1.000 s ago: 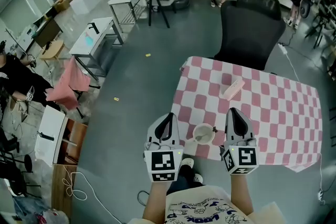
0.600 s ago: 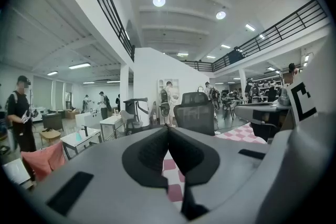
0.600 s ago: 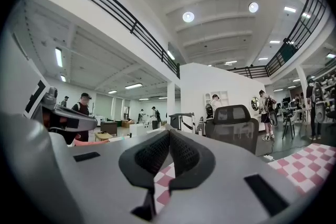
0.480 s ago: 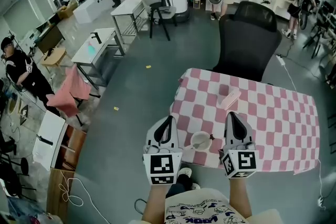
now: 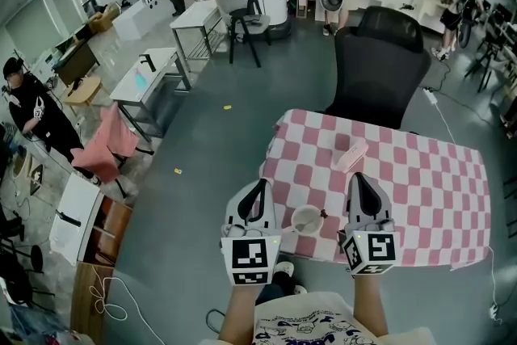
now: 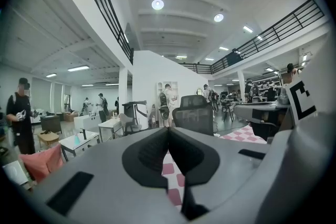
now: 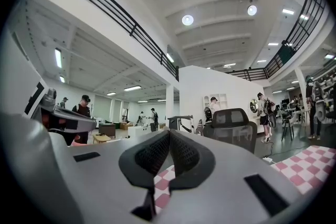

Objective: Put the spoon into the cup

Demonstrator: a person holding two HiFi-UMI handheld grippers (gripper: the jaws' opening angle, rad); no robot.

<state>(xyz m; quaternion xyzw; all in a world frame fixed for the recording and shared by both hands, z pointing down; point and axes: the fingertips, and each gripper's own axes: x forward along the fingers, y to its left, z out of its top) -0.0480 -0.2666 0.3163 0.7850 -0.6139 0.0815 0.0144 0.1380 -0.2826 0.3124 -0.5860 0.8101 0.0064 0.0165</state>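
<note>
A pale cup (image 5: pixel 305 218) stands near the front edge of the pink-and-white checked table (image 5: pixel 420 182). A thin spoon handle (image 5: pixel 322 214) sticks out over its right rim. In the head view my left gripper (image 5: pixel 259 184) hangs just left of the cup, off the table's corner. My right gripper (image 5: pixel 358 177) hangs just right of the cup. Both are shut with nothing between the pads. The left gripper (image 6: pixel 168 131) and right gripper (image 7: pixel 169 134) show the same in their own views, where the cup is hidden.
A flat pink object (image 5: pixel 350 155) lies mid-table beyond the cup. A black office chair (image 5: pixel 380 61) stands behind the table. White tables (image 5: pixel 149 69), a pink cloth on a chair (image 5: pixel 105 145) and several people fill the left and far side of the hall.
Both grippers have risen a little above the table. The cup stays between them, now slightly lower in the head view.
</note>
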